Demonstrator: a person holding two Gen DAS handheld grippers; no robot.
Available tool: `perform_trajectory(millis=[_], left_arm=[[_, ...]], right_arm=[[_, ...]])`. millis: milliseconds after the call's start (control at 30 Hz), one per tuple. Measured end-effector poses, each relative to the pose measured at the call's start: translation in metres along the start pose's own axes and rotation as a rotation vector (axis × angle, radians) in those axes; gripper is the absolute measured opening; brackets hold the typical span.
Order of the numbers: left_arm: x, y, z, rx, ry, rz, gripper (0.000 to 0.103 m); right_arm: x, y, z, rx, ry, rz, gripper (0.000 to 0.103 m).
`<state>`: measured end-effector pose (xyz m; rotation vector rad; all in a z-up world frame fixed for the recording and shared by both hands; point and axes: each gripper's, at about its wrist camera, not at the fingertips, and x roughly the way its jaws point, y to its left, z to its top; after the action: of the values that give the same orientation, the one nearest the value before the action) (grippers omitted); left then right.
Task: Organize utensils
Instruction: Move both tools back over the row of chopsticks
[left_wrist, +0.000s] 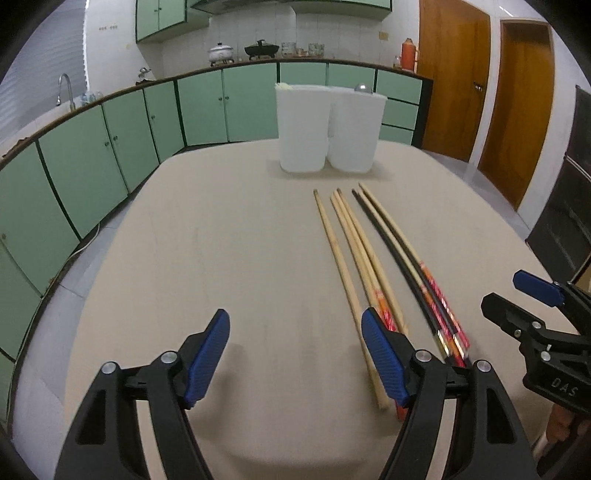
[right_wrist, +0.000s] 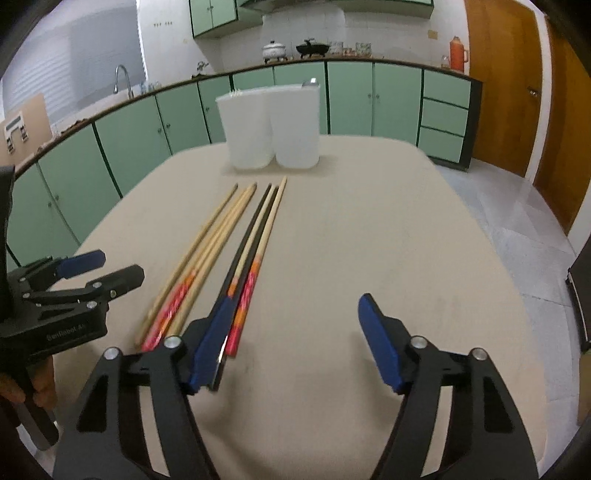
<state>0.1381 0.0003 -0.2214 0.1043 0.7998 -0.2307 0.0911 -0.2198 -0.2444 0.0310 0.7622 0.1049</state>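
Several long chopsticks (left_wrist: 354, 251) lie side by side on the beige table (left_wrist: 221, 240), pale wooden ones to the left and dark ones with red-orange ends (left_wrist: 439, 306) to the right. They also show in the right wrist view (right_wrist: 221, 243). Two white plastic containers (left_wrist: 328, 129) stand at the table's far end, seen too in the right wrist view (right_wrist: 269, 125). My left gripper (left_wrist: 295, 354) is open and empty, its right finger over the chopsticks' near ends. My right gripper (right_wrist: 291, 343) is open and empty, its left finger over the dark chopsticks' ends.
Green cabinets (left_wrist: 110, 147) and a counter with a sink tap (left_wrist: 66, 88) run along the left and back. Wooden doors (left_wrist: 480, 92) stand at the right. A metal item (left_wrist: 362, 88) pokes out of the right container.
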Motion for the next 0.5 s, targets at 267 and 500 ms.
perform_trajectory(millis=[267, 500], left_arm=[[-0.006, 0.002, -0.012, 0.009, 0.012, 0.011, 0.072], [-0.007, 0.004, -0.017, 0.004, 0.022, 0.005, 0.072]], right_arm=[[0.001, 0.007, -0.017, -0.035, 0.051, 0.005, 0.061], [0.004, 0.011, -0.022, -0.068, 0.066, -0.011, 0.059]])
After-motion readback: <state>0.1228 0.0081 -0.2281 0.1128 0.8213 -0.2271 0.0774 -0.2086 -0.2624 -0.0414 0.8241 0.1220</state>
